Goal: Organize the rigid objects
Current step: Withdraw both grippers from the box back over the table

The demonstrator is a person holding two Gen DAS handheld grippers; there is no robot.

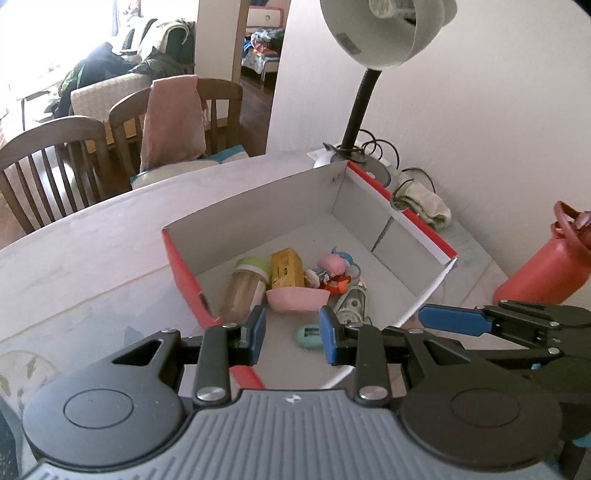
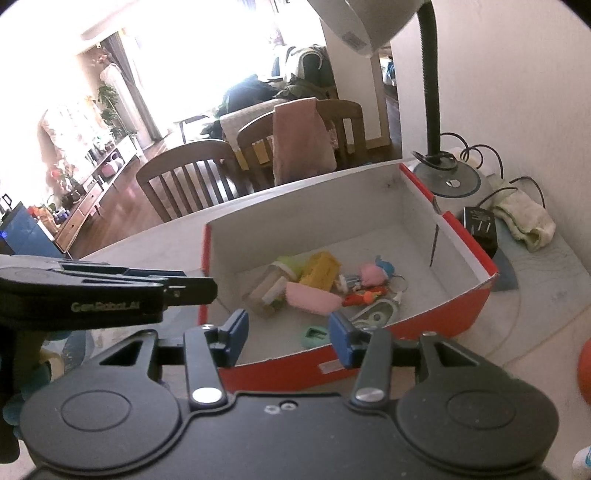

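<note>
A red cardboard box [image 1: 184, 273] with a white inside stands on the table; it also shows in the right wrist view [image 2: 436, 325]. In it lie a small bottle with a green cap [image 1: 245, 286], a yellow carton [image 1: 285, 272], a pink dish [image 1: 297, 298], a pink toy figure [image 1: 332, 266], a mint green object [image 1: 309, 336] and other small items. My left gripper [image 1: 292, 334] is open and empty, over the box's near end. My right gripper [image 2: 287, 334] is open and empty, just before the box's near wall. The right gripper also shows in the left wrist view [image 1: 454, 319].
A grey desk lamp [image 1: 384, 31] stands behind the box, with cables and a cloth [image 1: 424, 203] by the wall. A red flask [image 1: 546, 262] stands to the right. A black adapter [image 2: 480, 225] lies beside the box. Wooden chairs [image 1: 48, 162] line the table's far edge.
</note>
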